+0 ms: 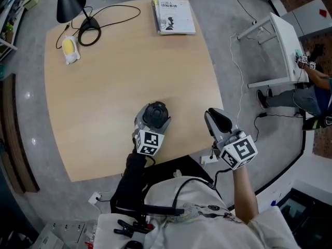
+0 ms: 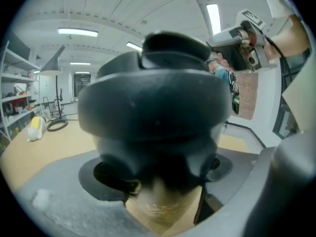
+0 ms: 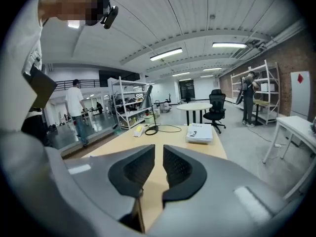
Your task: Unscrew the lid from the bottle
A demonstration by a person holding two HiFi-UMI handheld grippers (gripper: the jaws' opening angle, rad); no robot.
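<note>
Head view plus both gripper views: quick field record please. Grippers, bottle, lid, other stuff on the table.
left gripper: jaws round the bottle, pads seem to press on it
right gripper: shut, empty, by the table's right edge, apart from the bottle
bottle: upright, near the table's near edge
lid: dark, on the bottle
far side of table: lamp, book, yellow object

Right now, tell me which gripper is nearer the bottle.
Left. The left gripper holds the bottle between its jaws; the right gripper hangs to the bottle's right, by the table edge, shut, empty.
</note>
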